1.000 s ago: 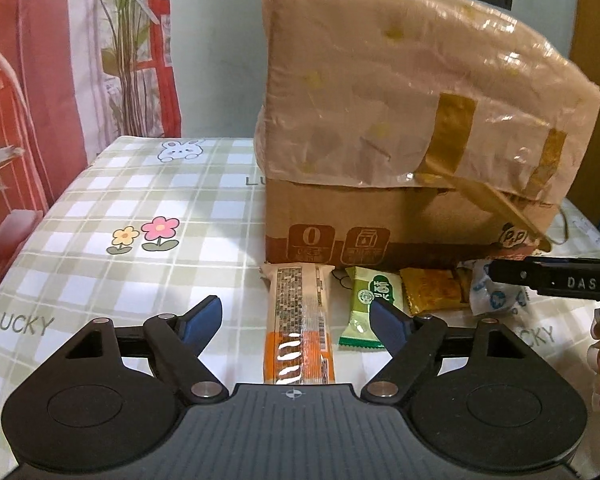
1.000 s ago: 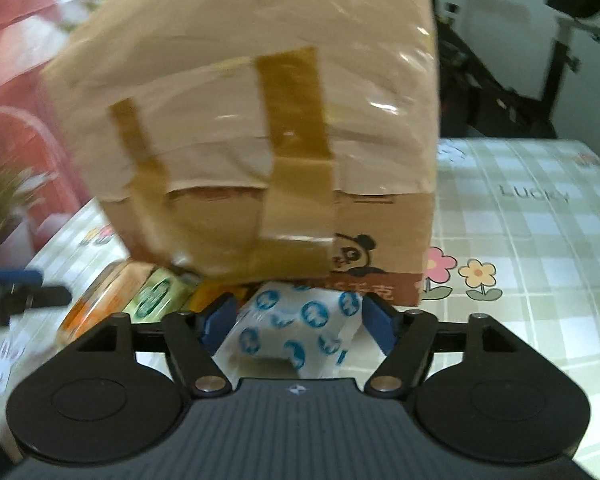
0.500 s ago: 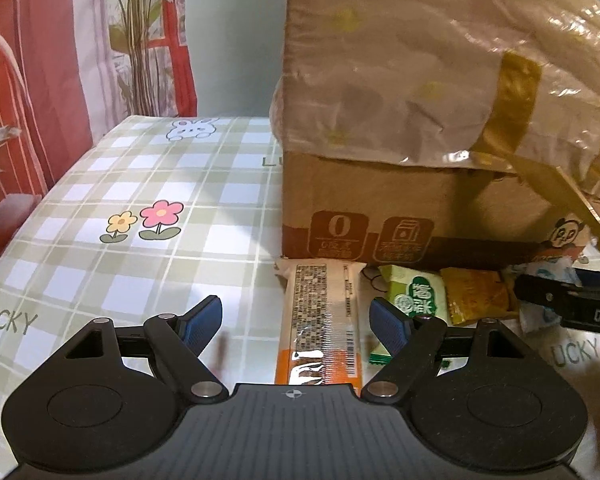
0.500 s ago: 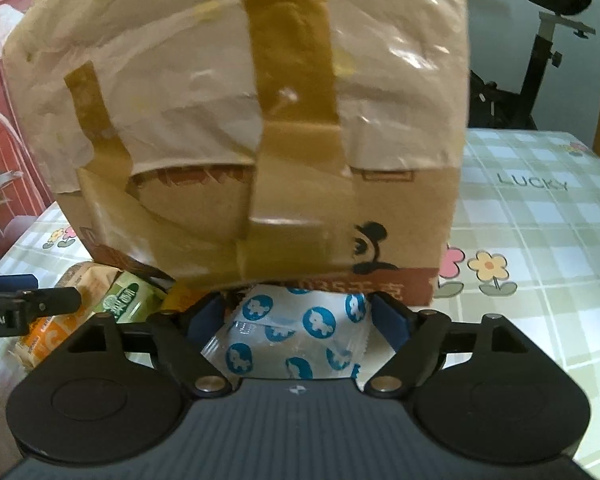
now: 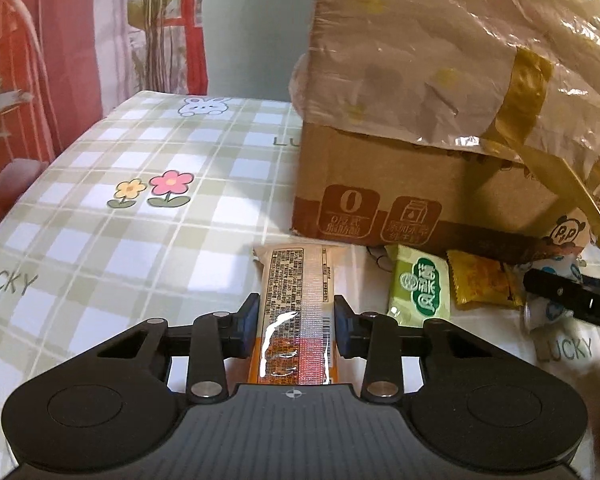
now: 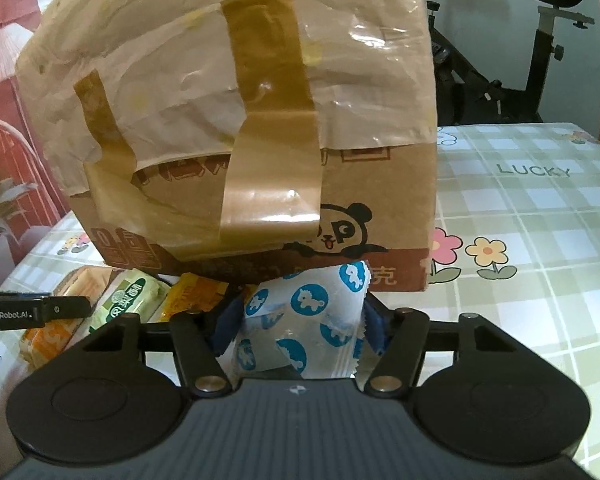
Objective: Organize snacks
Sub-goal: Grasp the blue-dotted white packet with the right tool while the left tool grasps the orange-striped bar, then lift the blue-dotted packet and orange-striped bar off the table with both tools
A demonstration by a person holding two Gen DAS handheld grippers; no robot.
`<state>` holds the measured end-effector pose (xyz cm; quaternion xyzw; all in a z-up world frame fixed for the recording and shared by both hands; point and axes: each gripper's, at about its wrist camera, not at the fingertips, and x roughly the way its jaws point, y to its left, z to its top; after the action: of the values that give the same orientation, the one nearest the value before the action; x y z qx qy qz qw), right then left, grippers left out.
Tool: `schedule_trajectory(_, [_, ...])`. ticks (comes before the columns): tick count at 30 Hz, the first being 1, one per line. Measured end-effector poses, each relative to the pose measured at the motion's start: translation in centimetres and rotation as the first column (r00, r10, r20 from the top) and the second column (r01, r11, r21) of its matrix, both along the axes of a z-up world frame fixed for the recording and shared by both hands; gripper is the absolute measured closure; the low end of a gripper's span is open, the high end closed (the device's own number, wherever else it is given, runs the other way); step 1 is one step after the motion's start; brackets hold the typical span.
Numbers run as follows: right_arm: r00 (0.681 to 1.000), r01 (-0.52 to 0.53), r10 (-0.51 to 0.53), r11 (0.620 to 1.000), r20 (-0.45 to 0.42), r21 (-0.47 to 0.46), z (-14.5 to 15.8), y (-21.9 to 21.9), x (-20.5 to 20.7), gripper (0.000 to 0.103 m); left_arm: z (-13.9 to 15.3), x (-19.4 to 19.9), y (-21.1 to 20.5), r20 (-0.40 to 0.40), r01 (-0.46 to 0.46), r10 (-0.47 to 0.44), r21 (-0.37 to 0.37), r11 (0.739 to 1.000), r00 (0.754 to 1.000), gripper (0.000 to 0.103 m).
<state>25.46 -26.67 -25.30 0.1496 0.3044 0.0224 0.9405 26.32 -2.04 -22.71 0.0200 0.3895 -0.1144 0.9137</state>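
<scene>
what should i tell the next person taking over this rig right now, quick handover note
Left tool: jaws just closed on the long orange snack bar, which lies on the table.
Right tool: jaws just closed on the white packet with blue dots, against the box.
Cardboard box stands on the checked tablecloth; green packet and yellow packet lie loose in front of it.
Done: two snacks gripped.
Left: lift and place both, then the green and yellow ones.
</scene>
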Motion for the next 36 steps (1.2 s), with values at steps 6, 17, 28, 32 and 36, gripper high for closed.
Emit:
schedule_trajectory(6, [1.000,-0.004,0.004,1.000,0.002,0.006,-0.1,-0.3,0.1,0.039,0.0,-1.7,0.6,-0.012,-0.021,0.021,-0.006,1.000,1.000,0.064])
schedule_trajectory(17, [0.997,-0.081,0.081,0.987,-0.006,-0.137,0.2,2.6,-1.1,0.040,0.0,-3.8,1.5,-0.012,-0.042,0.041,-0.032,0.999,0.999,0.062])
schedule_trajectory(28, [0.995,-0.097,0.097,0.985,-0.005,-0.142,0.0,2.9,-0.9,0.038,-0.3,-4.3,0.9,0.022,-0.013,0.013,0.016,1.000,1.000,0.056])
schedule_trajectory(32, [0.997,-0.073,0.074,0.988,0.001,-0.136,0.1,2.8,-1.2,0.032,-0.2,-4.5,1.3,0.030,-0.025,0.024,0.016,1.000,0.999,0.064])
schedule_trajectory(36, [0.998,-0.065,0.067,0.988,0.009,-0.138,0.2,2.7,-1.6,0.032,0.0,-4.7,1.5,0.033,-0.034,0.034,0.006,0.999,0.999,0.064])
